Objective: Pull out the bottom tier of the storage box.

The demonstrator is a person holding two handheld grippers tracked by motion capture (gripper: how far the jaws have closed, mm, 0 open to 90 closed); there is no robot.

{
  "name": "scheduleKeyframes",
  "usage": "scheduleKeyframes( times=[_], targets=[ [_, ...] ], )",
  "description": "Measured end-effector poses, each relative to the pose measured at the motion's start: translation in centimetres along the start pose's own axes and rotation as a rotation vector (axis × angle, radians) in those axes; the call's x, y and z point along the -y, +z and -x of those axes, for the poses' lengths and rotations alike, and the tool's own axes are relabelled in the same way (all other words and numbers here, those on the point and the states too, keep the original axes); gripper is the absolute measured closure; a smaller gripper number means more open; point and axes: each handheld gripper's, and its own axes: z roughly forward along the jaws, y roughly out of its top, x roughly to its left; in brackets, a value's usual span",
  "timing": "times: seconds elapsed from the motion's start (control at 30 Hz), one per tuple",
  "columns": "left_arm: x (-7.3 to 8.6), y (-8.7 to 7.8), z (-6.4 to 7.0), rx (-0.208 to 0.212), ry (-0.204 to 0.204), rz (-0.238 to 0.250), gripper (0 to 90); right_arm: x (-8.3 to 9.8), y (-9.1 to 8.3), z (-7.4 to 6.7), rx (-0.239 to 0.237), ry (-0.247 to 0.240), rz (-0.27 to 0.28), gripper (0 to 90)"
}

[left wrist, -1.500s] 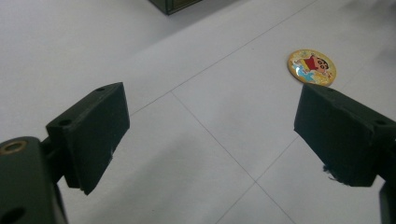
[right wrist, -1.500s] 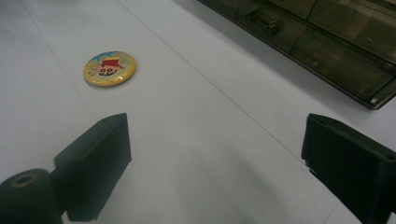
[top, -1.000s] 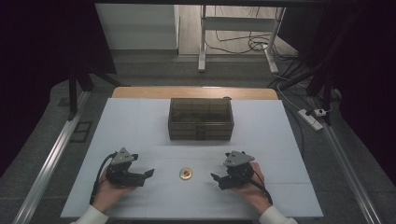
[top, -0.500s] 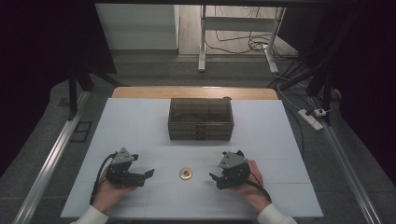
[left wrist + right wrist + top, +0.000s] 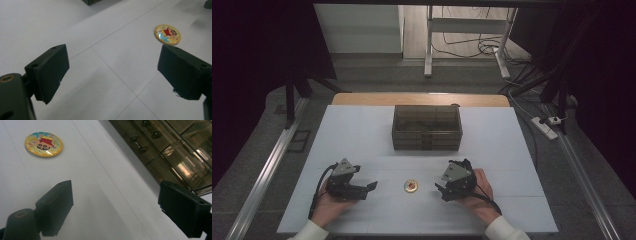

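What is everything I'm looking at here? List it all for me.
Badge: one, round, yellow with a red cartoon picture, flat on the table between the two grippers, touching neither.
Drawer box: one, smoky see-through brown, at the middle far side of the table.
Table: one, white top.
Power strip: one, white, on the floor to the right.
Cables: several, dark, on the floor beyond the table.
Left gripper: one, black, jaws open, held in the left hand.
Right gripper: one, black, jaws open, held in the right hand.
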Motion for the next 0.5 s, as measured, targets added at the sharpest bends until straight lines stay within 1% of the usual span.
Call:
scheduleKeyframes(
  times=[0.07, 0.17, 0.3, 0.37, 0.43, 0.5],
  targets=[
    [0.00, 0.01, -0.03, -0.001, 0.000, 0.000, 10.0, -0.10, -0.01, -0.04, 0.007, -0.017, -0.005, 13.2],
    [0.00, 0.02, -0.04, -0.001, -0.001, 0.000, 10.0, -0.23, 0.11, -0.15, 0.015, -0.026, 0.000, 13.5],
    [0.01, 0.06, 0.00, 0.000, 0.001, -0.003, 10.0, -0.45, 0.25, -0.28, 0.029, -0.047, -0.007, 13.6],
    [0.00, 0.06, 0.01, 0.001, 0.000, -0.002, 10.0, -0.60, 0.30, -0.33, 0.039, -0.065, -0.012, 13.7],
    [0.01, 0.07, -0.01, 0.001, -0.001, -0.002, 10.0, -0.74, 0.35, -0.38, 0.047, -0.071, -0.008, 14.0],
    [0.01, 0.08, -0.02, 0.001, -0.002, -0.002, 10.0, -0.84, 0.44, -0.37, 0.062, -0.087, -0.007, 14.2]
  ],
)
